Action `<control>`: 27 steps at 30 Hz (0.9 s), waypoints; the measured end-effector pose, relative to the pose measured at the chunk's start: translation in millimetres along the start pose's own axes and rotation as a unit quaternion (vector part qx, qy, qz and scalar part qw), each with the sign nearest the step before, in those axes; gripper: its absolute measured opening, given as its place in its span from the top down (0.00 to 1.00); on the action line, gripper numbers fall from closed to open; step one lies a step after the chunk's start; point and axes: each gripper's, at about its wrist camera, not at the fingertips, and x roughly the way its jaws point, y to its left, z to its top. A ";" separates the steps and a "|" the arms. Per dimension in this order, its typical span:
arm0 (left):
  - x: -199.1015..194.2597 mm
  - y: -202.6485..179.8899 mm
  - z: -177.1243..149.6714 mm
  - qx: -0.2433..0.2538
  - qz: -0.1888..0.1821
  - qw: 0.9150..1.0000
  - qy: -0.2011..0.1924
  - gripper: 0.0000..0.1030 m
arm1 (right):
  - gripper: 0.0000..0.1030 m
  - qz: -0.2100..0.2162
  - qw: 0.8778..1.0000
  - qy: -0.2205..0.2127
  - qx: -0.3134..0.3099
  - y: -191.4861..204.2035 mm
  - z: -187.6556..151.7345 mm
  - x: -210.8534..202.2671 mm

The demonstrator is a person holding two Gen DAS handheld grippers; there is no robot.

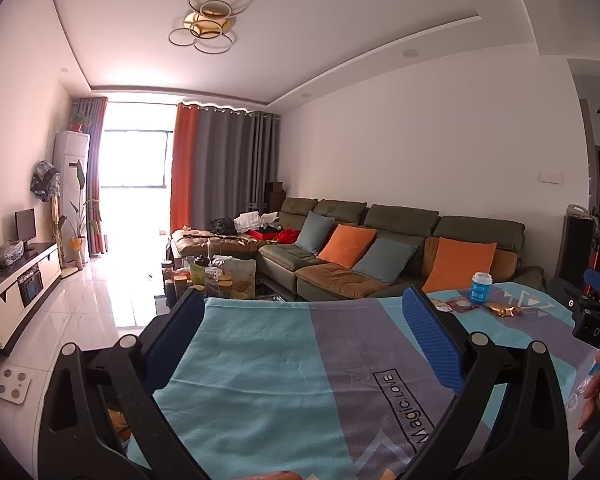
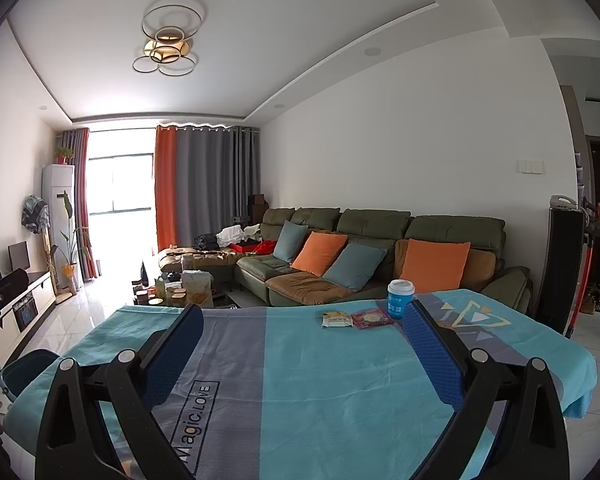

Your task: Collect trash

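Right now I have both grippers hovering low over the table's blue and grey cloth [image 2: 300, 360], and neither is holding anything. My right gripper [image 2: 302, 338] has its jaws spread wide, with only bare cloth showing between the two blue pads; my left gripper [image 1: 304, 328] is spread just as wide and is equally empty. The trash sits at the far side of the table, upper right of centre in the right wrist view: a pale snack wrapper [image 2: 337, 319], a red wrapper [image 2: 373, 317] just beside it to the right, and a white-lidded blue cup [image 2: 400, 299] standing upright just behind and right of the red one. All three lie ahead of my right fingers and a little toward the right-hand pad, whose tip overlaps the cup's base in the picture, though the cup looks to be farther off. In the left wrist view the same cluster falls well outside the jaws, beyond the right pad toward the right of the frame, where the cup [image 1: 481, 288] and a crumpled gold wrapper [image 1: 504, 311] show beside the red one [image 1: 465, 305]; the right gripper's body sits at that frame's right edge. So I judge the right hand to be the nearer one, and the better aligned. Both flat wrappers lie with their long sides running roughly left to right across the frame, so a forward reach with a slight rightward shift should bring the pads over them. A dark bin [image 2: 28, 368] shows at the lower left, off the table edge.
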 end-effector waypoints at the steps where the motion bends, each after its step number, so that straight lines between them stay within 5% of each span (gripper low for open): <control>1: -0.6 0.8 -0.4 -0.001 0.001 1.000 0.000 0.05 | 0.06 0.000 1.000 -0.002 0.001 -0.4 1.8 1.0; 27: 5.2 -0.4 -4.6 0.001 -0.008 1.000 0.027 0.05 | 0.06 -0.001 1.000 0.006 -0.001 -2.0 0.9 2.2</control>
